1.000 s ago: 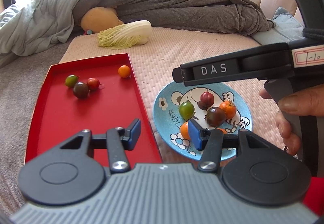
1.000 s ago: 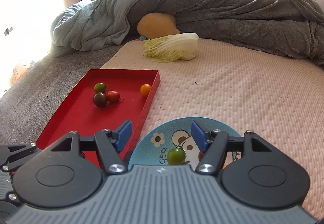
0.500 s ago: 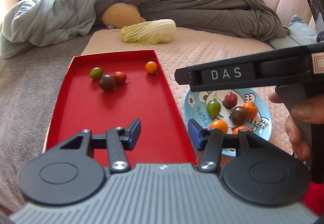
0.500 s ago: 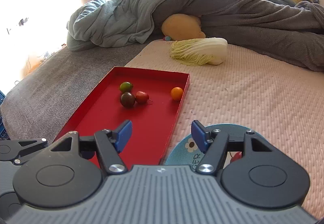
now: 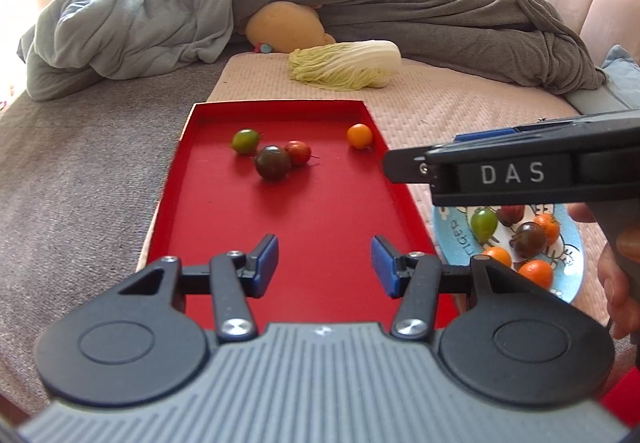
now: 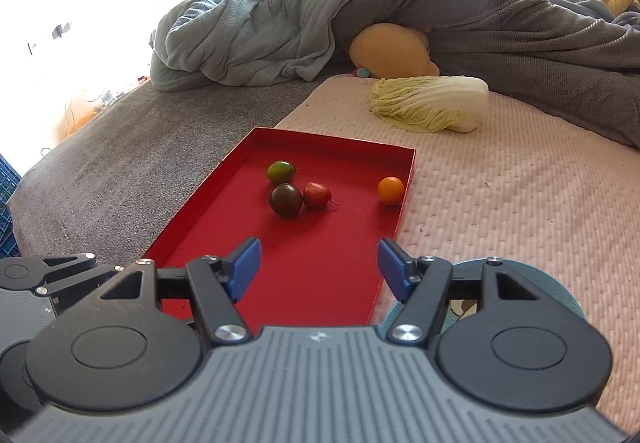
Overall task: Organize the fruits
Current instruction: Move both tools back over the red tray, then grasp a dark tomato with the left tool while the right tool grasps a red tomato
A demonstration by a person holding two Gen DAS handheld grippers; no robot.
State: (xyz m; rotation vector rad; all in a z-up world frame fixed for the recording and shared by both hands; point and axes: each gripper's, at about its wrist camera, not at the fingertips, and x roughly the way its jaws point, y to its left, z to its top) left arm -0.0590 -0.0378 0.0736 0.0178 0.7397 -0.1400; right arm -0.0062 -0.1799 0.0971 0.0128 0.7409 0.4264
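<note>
Risk, as we judge it, sits mostly in the roundness of the fruit. At the left, our left gripper [image 5: 324,263] hangs over the near end of the red tray [image 5: 176,179], jaws apart and empty; the tray looks like thin card with a low rim, lying on soft bedding, so a push on its edge could tip it and set things rolling.

In its far half lie a green tomato [image 5: 245,141], a dark purple tomato [image 5: 273,162] touching a red tomato [image 5: 298,152], and an orange tomato [image 5: 359,135] alone by the right wall. All are smooth, glossy and small; closing on one of the touching pair would likely nudge its neighbour away.

Further right, the right gripper [image 6: 318,269] also points over the tray with jaws apart and nothing between them. Seen from the left wrist, its black body crosses above the blue plate [image 5: 452,235], hiding part of it. That plate, glazed and shallow, holds the remaining tomatoes [image 5: 520,239] packed close together, so a careless reach could flick one over the rim onto the quilted pink mattress cover [image 6: 520,203], whose bumpy weave would not stop it.

Beyond, a ribbed napa cabbage [image 5: 346,65] rests apart from the sorting.
</note>
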